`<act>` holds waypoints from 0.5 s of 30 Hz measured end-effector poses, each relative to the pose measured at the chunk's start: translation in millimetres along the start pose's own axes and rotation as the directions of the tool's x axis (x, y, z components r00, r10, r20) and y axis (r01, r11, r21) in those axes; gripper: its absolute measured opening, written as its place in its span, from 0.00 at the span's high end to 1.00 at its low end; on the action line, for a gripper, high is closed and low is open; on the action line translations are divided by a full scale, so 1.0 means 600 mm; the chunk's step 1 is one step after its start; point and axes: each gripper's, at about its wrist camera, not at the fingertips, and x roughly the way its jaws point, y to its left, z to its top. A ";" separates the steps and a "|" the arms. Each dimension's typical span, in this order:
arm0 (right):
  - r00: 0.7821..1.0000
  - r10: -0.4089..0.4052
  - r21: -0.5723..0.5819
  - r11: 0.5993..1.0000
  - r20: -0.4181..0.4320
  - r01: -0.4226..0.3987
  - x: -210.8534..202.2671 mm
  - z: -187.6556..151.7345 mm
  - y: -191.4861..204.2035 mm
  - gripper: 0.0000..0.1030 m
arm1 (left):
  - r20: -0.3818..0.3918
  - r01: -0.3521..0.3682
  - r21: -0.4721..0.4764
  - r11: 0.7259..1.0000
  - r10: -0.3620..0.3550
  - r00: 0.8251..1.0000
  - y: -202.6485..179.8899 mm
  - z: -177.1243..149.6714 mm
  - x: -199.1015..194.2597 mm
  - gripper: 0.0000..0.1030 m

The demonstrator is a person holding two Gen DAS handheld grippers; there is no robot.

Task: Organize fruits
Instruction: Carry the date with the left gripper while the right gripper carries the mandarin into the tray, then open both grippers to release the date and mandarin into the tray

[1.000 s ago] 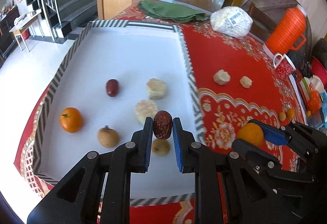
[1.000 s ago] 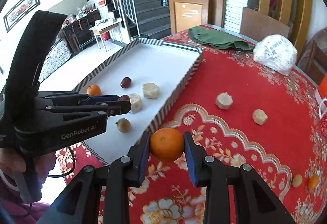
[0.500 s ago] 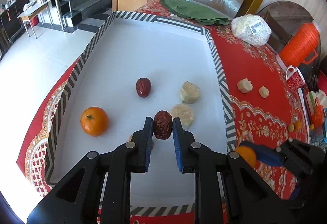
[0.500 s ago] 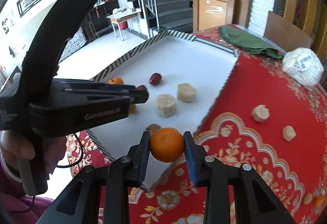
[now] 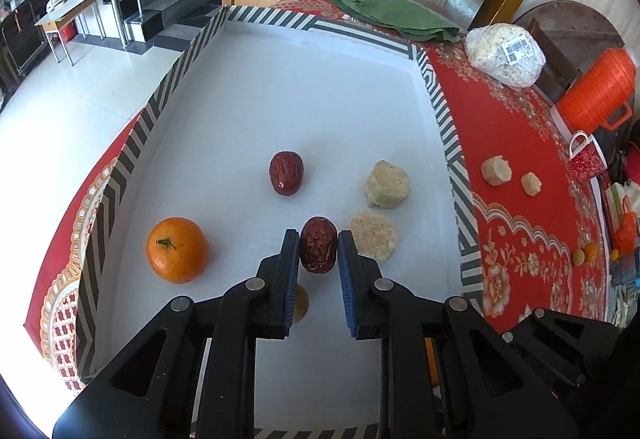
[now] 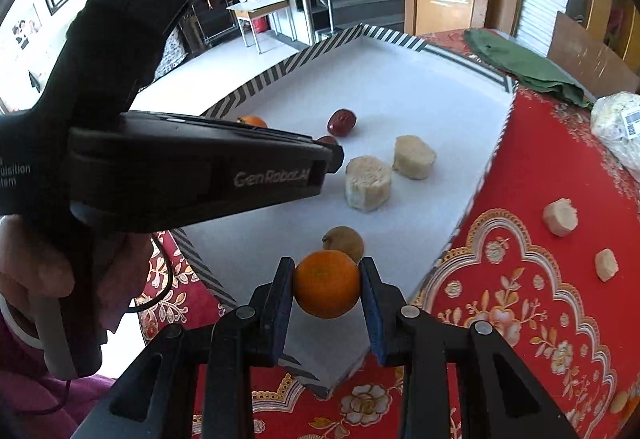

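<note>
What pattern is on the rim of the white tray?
Black and white diagonal stripes, like chevrons, run along the tray rim. The left wrist view shows it best.

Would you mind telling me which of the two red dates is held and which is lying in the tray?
The date clamped in the left hand-held gripper is held; the other red date lies free on the white tray floor, farther from the camera.

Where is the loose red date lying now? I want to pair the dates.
In the left wrist view, the loose red date lies mid-tray, beyond the left hand-held gripper, left of two pale chunks.
</note>
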 end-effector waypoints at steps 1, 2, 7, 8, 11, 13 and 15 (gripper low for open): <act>1.000 0.005 0.000 1.000 -0.004 -0.005 0.003 0.000 0.000 0.69 | -0.002 -0.003 0.000 1.000 0.003 1.000 0.000 0.000 0.002 0.82; 1.000 0.007 -0.001 1.000 -0.008 -0.007 0.006 0.000 0.000 0.69 | -0.004 -0.005 -0.001 1.000 0.005 1.000 0.001 0.001 0.004 0.82; 1.000 0.016 -0.001 1.000 -0.010 -0.016 0.013 0.002 -0.003 0.69 | -0.009 -0.017 0.000 1.000 0.017 1.000 0.000 0.000 0.011 0.82; 1.000 0.015 -0.001 1.000 -0.010 -0.015 0.014 0.003 -0.004 0.69 | -0.011 -0.018 -0.001 1.000 0.018 1.000 0.000 0.000 0.013 0.82; 1.000 0.017 -0.002 1.000 -0.008 -0.017 0.015 0.004 -0.005 0.69 | -0.015 -0.028 -0.003 1.000 0.028 1.000 0.001 0.000 0.016 0.83; 1.000 0.031 0.008 0.999 -0.005 -0.031 0.015 0.004 -0.008 0.69 | -0.014 -0.032 -0.001 0.999 0.032 0.999 0.001 0.000 0.017 0.83; 0.999 0.039 0.016 0.999 -0.005 -0.039 0.014 0.003 -0.012 0.69 | -0.014 -0.028 0.001 1.000 0.028 1.000 0.000 -0.001 0.018 0.82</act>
